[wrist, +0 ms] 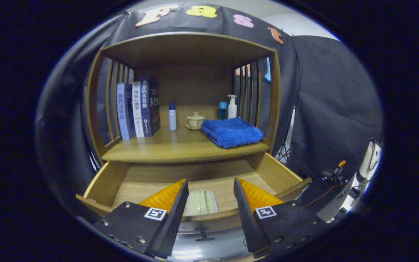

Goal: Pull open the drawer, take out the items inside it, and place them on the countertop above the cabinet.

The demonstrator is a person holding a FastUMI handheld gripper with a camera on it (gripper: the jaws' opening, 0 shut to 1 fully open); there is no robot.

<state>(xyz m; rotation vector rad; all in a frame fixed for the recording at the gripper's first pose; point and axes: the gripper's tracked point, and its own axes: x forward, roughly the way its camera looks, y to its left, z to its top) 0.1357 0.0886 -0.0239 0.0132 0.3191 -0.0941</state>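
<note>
drawer [209, 178] stands pulled open below the counter [180, 147], its handle [204, 234] showing under the front edge between my fingers. inside it, near the front wall, lies a pale green item [202, 202] with a white rim, seen in the gap between the fingers and just ahead of them. my hand-held gripper [209, 193] hangs over the drawer with its fingers spread wide, released, touching nothing. on the counter stand books [138, 107] at the left, a small bottle [172, 116], a lidded cup [196, 120] on a saucer, a folded blue towel [231, 131], and behind the towel a teal bottle [222, 110] and a pump bottle [232, 106].
</note>
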